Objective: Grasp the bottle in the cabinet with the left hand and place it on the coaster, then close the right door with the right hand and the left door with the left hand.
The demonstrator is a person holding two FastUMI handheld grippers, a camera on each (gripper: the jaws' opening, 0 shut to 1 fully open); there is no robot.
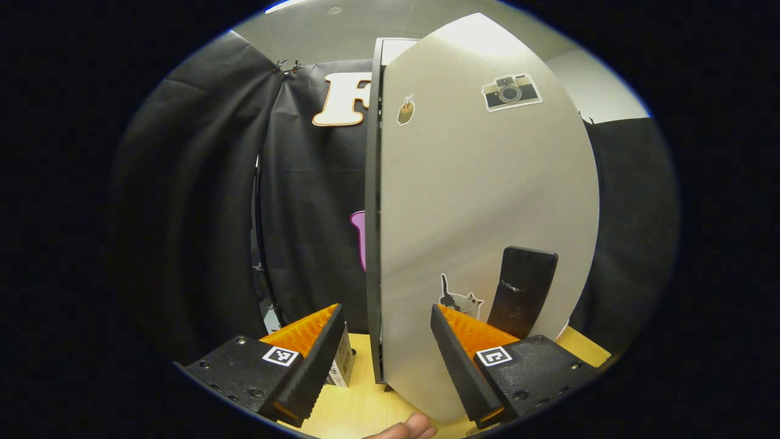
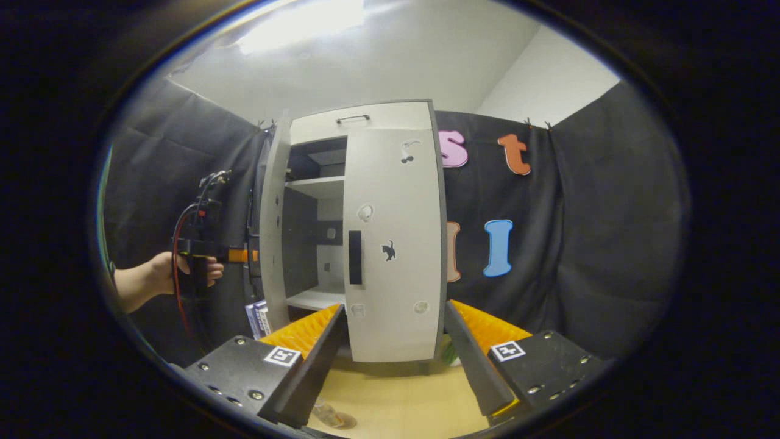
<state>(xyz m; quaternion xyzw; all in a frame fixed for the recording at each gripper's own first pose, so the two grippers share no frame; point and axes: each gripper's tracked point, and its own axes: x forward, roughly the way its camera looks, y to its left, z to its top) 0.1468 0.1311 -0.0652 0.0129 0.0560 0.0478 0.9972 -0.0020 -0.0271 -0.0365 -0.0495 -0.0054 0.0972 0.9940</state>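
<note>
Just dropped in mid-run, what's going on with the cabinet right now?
The cabinet stands on a wooden table. Its right door looks shut; the left door is swung open. A person's hand holds the left hand-held gripper at that door's outer side. In the left gripper view, this open gripper straddles the door's edge. The right hand-held gripper is open in front of the cabinet, holding nothing.

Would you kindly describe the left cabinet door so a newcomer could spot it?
Find the pale cabinet against the black cloth. Its left door swings outward, edge-on beside the open shelves. The right door sits shut; only the left one stands ajar.
</note>
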